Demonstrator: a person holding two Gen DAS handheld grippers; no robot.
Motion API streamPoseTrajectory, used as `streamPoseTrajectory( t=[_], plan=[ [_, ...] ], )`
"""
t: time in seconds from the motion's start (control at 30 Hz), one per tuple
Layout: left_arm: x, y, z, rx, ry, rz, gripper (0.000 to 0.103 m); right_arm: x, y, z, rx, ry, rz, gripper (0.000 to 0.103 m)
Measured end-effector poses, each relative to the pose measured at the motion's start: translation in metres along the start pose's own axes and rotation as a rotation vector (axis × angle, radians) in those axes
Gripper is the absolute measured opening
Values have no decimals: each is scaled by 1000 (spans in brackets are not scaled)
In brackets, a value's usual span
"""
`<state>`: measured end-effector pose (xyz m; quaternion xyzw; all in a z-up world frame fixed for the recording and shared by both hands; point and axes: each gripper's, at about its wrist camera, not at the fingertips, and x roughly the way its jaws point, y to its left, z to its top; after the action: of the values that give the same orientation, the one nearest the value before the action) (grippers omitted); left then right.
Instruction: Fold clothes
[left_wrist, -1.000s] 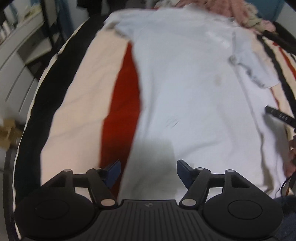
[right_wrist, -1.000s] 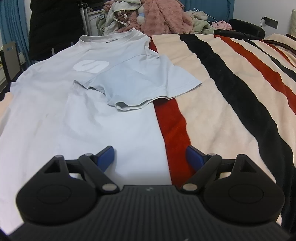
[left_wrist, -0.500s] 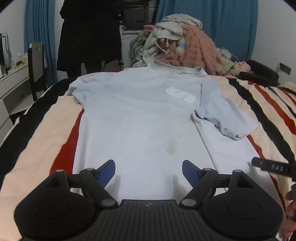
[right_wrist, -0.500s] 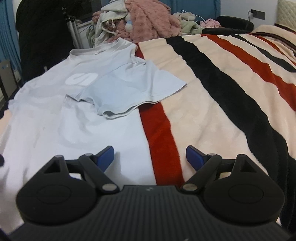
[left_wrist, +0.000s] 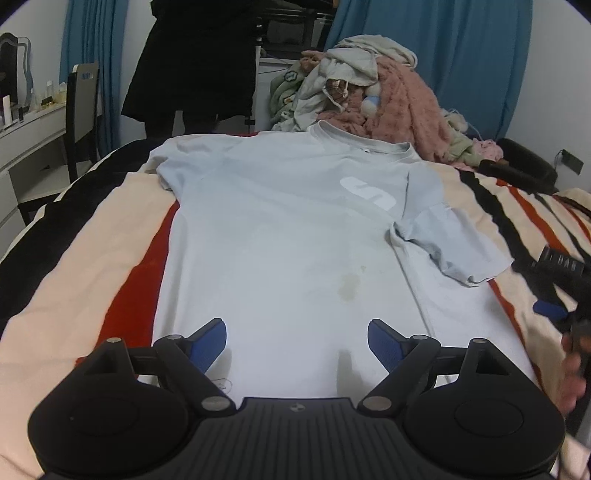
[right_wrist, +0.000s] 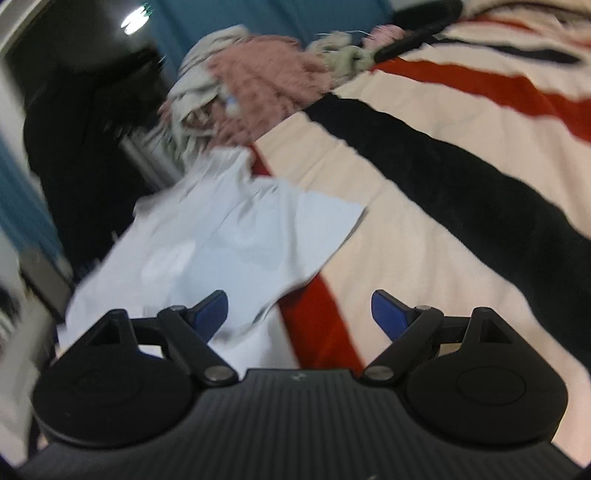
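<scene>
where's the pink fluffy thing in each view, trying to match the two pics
Left wrist: the pink fluffy garment sits top right of centre, in the clothes pile behind the t-shirt collar.
Right wrist: blurred and tilted, it is at upper centre-left, beyond the t-shirt's far end.
Shared landmark: the t-shirt's right sleeve, lying on the striped blanket.

Motion blur is smearing the whole right wrist view, softening the pale blue cotton T-shirt (right_wrist: 236, 254) and the pink fluffy clothes pile (right_wrist: 266, 77), while the left wrist view's right edge is cutting off the black right gripper (left_wrist: 554, 295).
</scene>
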<state>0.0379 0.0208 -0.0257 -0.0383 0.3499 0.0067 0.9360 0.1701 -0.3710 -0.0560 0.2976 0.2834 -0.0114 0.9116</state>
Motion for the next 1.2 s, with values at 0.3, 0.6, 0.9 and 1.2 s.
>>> streamPoseTrajectory(
  t=[0.3,0.6,0.9,1.2],
  plan=[
    [17,-4,-4,-24,55,-35,85,61,-51,24,202,-12,-4,72],
    [41,-9,-3,-64,112,-73,85,98,-21,36,-35,7,-103,71],
    [57,-7,0,-84,129,-52,85,125,9,42,-212,-46,-180,22],
    [66,-11,-2,-41,148,-67,86,134,39,97,-676,-124,-392,6]
  ],
)
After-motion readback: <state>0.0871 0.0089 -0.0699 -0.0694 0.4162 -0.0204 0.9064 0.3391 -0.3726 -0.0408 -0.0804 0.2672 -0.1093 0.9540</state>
